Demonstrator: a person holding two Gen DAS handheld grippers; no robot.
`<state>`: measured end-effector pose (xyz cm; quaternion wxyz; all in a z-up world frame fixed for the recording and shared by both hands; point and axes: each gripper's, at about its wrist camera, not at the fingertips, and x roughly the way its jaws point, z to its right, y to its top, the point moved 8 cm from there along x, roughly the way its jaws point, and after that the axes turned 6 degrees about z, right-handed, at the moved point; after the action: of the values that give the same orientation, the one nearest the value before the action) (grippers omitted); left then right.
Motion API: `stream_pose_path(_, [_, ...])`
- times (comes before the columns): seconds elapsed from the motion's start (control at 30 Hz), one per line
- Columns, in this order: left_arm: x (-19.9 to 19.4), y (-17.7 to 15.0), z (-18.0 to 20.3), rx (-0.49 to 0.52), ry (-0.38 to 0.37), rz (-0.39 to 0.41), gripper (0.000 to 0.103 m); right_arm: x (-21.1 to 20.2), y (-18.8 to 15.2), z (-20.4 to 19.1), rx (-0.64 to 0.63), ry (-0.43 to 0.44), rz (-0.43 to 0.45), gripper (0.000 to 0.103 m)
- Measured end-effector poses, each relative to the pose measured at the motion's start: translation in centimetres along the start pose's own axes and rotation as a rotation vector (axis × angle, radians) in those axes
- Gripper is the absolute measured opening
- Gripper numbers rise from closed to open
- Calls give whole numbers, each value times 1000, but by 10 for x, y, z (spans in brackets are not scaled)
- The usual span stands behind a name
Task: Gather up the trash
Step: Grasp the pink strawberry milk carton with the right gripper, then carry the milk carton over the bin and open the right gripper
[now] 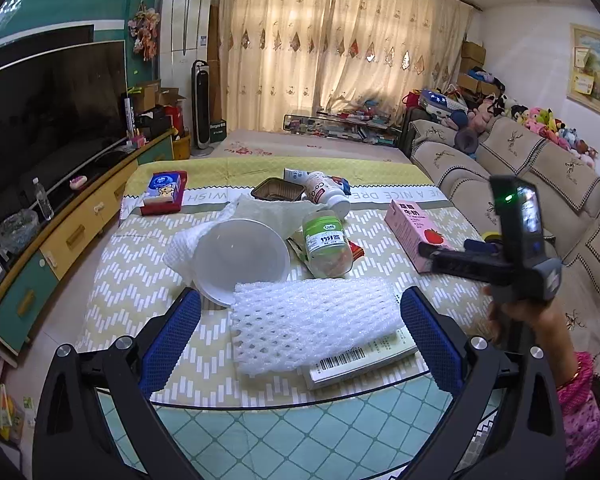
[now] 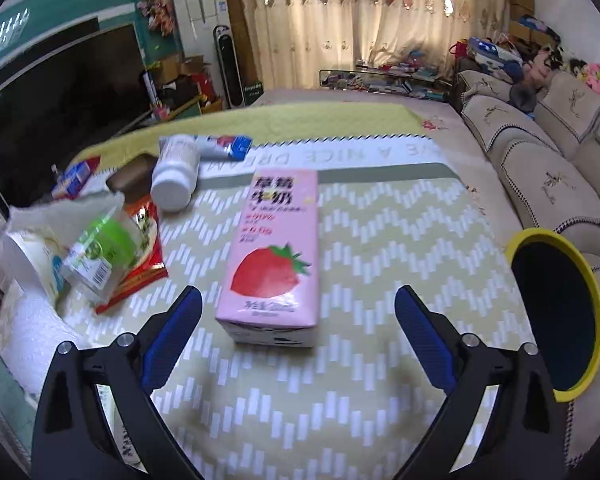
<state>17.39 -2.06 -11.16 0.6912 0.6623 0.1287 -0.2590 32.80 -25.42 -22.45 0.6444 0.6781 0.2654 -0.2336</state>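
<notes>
My left gripper (image 1: 300,296) is open, and a white foam net (image 1: 312,316) lies between its blue pads without touching them, on top of a book (image 1: 364,360). Behind the net are a white plastic bowl (image 1: 240,260), a green-lidded jar (image 1: 326,244) on its side and a pink strawberry milk carton (image 1: 414,232). A hand holds my right gripper (image 1: 432,252) beside that carton. In the right wrist view my right gripper (image 2: 299,296) stands open around the near end of the pink carton (image 2: 272,256), pads clear of it.
A yellow-rimmed bin (image 2: 532,234) stands at the table's right, against the sofa (image 2: 540,168). A white bottle (image 2: 176,176), a brown tray (image 2: 132,176), a red wrapper (image 2: 140,276), a tube (image 2: 224,146) and a tissue box (image 1: 164,192) also lie on the patterned tablecloth (image 2: 380,240).
</notes>
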Motion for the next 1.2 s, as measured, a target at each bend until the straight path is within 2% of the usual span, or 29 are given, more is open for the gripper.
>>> stream_pose_path(0.1, [0,-1,0,4,0,-2,98,9,-3,-8,-13,1,-12,90])
stream_pose_path(0.17, [0,-2,0,5,0,0,98,12,-4,-10,-21,-6,-21,80])
stream_pose_path(0.3, [3,-1,-2,-4,0,-5,98,12,-2,-8,-18,8,-20,49])
stream_pose_path(0.6, [6,-2,4,6,-11,-7,98,-51,20,1,-33,79,72,48])
stream_pose_path(0.83, [4,-2,7,14,-17,-1,98,-98,20,13,-7,131,130,48])
stream_pose_path(1.03, [-1,-1,10,24,-16,8,98,-121,12,50,44,88,157,48])
stream_pose_path(1.2, [-3,-2,13,30,-15,6,98,-131,3,106,125,-2,170,48])
